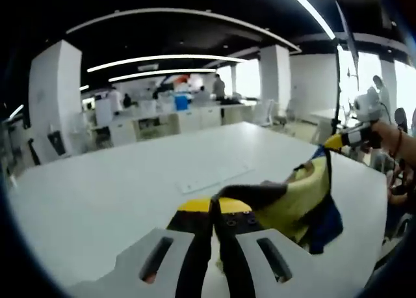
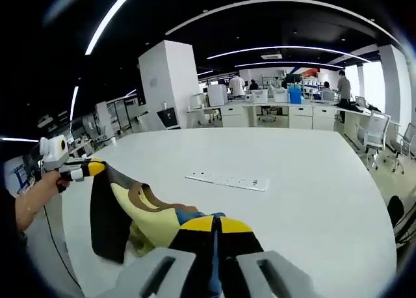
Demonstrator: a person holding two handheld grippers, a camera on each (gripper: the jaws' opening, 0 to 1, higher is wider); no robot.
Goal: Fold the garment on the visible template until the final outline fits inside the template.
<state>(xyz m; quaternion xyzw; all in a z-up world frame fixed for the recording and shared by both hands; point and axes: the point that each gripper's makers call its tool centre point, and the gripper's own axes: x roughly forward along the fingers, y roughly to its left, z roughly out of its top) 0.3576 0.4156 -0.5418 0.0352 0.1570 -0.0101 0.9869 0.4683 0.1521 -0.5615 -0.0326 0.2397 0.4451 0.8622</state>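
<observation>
Yellow, brown and blue garment hung stretched above the white table, left gripper clamped on one end; right gripper clamped on the other, a power strip lay on the table beyond

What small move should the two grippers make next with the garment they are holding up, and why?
Probably lower it flat onto the white table. The left gripper and right gripper are each shut on the garment, which hangs bunched between them above the surface, so it cannot be folded yet.
</observation>
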